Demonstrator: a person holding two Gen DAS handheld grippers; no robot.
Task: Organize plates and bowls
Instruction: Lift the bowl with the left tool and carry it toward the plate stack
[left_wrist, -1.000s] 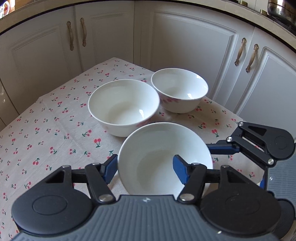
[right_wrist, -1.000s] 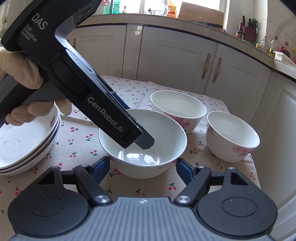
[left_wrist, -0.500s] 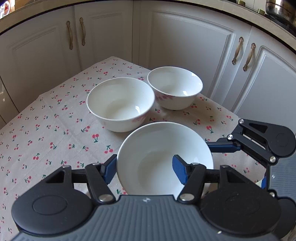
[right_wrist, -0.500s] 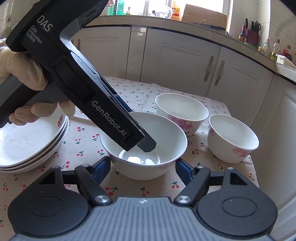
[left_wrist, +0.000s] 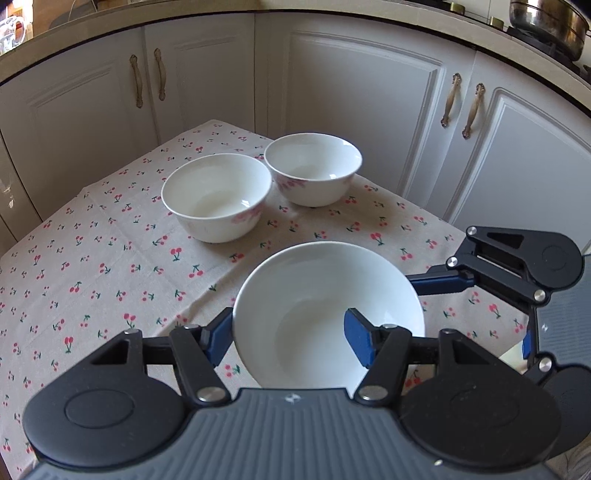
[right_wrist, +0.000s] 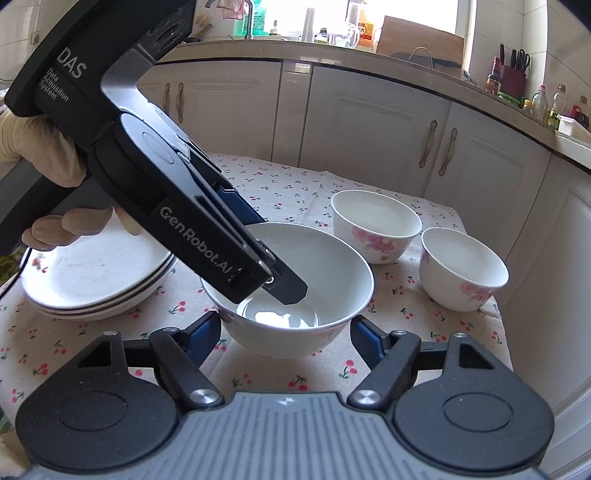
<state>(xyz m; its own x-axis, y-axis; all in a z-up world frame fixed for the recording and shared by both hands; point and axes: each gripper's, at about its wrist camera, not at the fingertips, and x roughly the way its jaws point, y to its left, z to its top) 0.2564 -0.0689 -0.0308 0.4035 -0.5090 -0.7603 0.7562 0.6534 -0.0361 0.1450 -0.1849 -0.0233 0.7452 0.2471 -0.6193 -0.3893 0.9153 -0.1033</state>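
Left gripper (right_wrist: 280, 284) housing reads "DAS" and "GenRobot.AI".

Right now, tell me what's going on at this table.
A person is tidying dishes with a handheld tool in each hand. The left tool is clamped on the rim of a white bowl, one finger inside and one outside. The right tool has its fingers on either side of that bowl; whether they press it is unclear. Two smaller floral bowls sit beyond on the cherry-print tablecloth, and a stack of plates waits on the left.
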